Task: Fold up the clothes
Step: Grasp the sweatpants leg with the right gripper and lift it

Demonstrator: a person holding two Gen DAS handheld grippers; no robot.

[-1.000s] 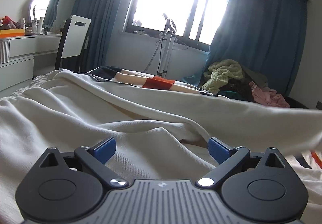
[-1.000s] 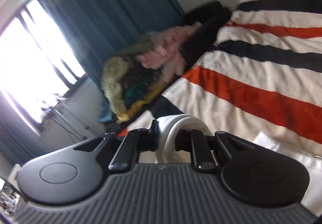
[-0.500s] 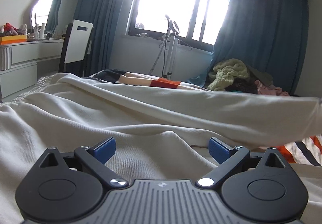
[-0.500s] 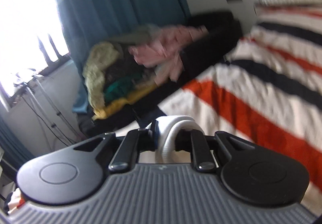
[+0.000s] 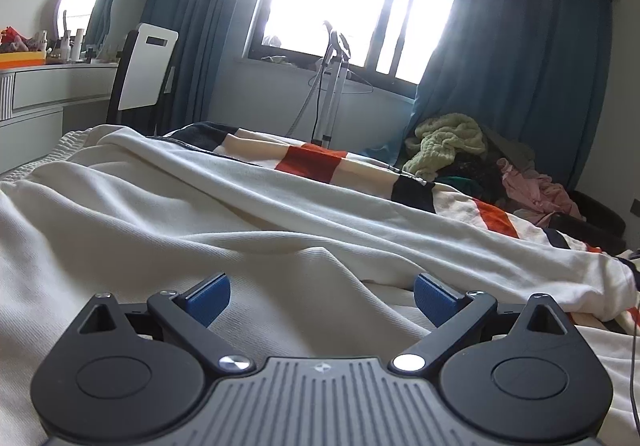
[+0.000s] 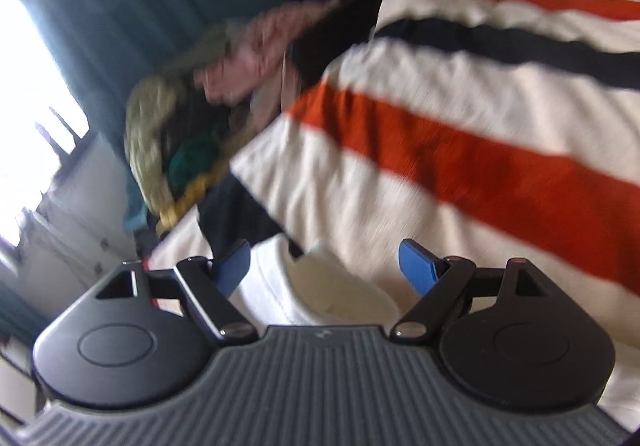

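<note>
A large cream garment [image 5: 168,221] lies rumpled across the striped bed, with a long fold running to the right [image 5: 440,238]. My left gripper [image 5: 320,294] is open and empty, low over the cream cloth. My right gripper [image 6: 326,270] is open; a cream edge of the garment [image 6: 340,294] lies loose between and under its fingers on the striped bedcover [image 6: 480,149]. The right wrist view is blurred by motion.
A heap of other clothes, green, pink and dark, sits at the bed's far side [image 5: 472,157] and shows in the right wrist view [image 6: 208,93]. A garment steamer stand [image 5: 334,85], a chair [image 5: 148,73] and a dresser [image 5: 48,85] stand beyond the bed, under the window.
My right gripper has opened and let go of the cream garment it was holding. The lifted fold has dropped onto the bed. My left gripper stays open in place.
</note>
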